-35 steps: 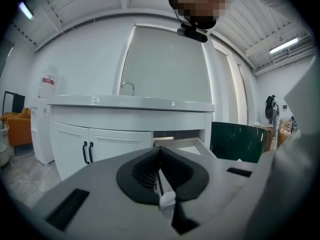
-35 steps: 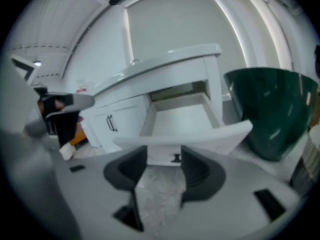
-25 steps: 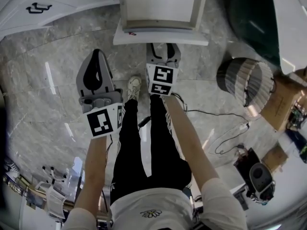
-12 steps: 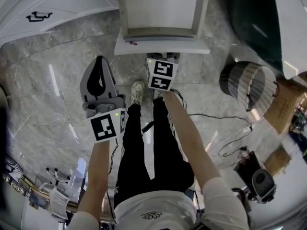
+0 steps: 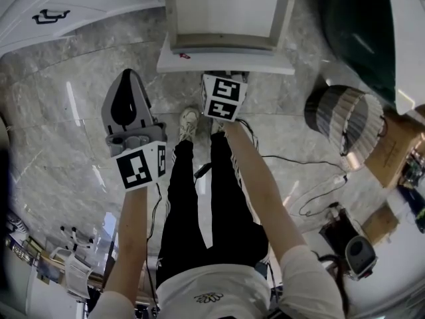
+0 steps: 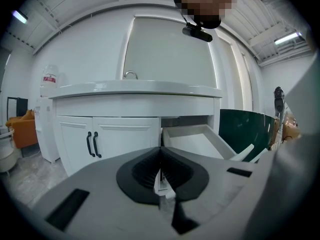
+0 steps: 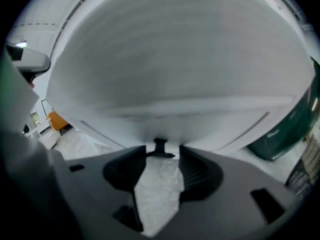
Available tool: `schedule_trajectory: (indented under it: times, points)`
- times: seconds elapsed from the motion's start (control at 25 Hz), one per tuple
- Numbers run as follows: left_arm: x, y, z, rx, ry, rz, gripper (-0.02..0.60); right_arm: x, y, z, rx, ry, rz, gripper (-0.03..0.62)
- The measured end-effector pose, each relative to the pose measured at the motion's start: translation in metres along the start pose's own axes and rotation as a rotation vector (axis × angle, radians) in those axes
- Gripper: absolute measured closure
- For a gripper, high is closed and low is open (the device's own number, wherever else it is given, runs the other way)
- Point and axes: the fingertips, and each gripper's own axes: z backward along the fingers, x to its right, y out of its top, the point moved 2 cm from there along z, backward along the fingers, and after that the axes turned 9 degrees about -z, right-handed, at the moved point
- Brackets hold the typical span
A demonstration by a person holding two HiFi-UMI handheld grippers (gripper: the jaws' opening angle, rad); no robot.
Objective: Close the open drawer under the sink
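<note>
The open white drawer (image 5: 222, 18) juts out of the sink cabinet at the top of the head view, its front panel (image 5: 226, 62) facing me. My right gripper (image 5: 224, 77) is tucked against that panel. In the right gripper view the panel (image 7: 175, 74) fills the frame and a small black handle (image 7: 160, 146) stands between the tips of my right gripper (image 7: 161, 153). The jaws have just been closing but stay wide, clear of the handle. My left gripper (image 5: 128, 73) hangs shut over the floor to the left, empty, facing the cabinet and drawer (image 6: 192, 139).
Cabinet doors with black handles (image 6: 92, 144) sit left of the drawer. A dark green tub (image 5: 352, 32) and a ribbed round stool (image 5: 342, 118) stand to the right, with a cable (image 5: 312, 185) and a cardboard box (image 5: 392, 145) on the marble floor. My legs stand below the drawer.
My right gripper has moved forward and down to the drawer's front panel, and its fingers now sit under the panel's edge. The left gripper has barely shifted.
</note>
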Motion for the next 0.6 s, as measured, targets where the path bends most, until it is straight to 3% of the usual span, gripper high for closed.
schedule_trajectory:
  times: [0.08,0.6]
  points:
    - [0.0015,-0.0019,0.0007,-0.006,-0.001,0.0,0.561,-0.0025,-0.0014,0.0008,-0.006,0.012,0.001,0.416]
    - [0.0035,0.0027,0.0011,0.002,-0.006,-0.003,0.561,-0.0038,0.0024,0.007,-0.015,0.009,0.01,0.419]
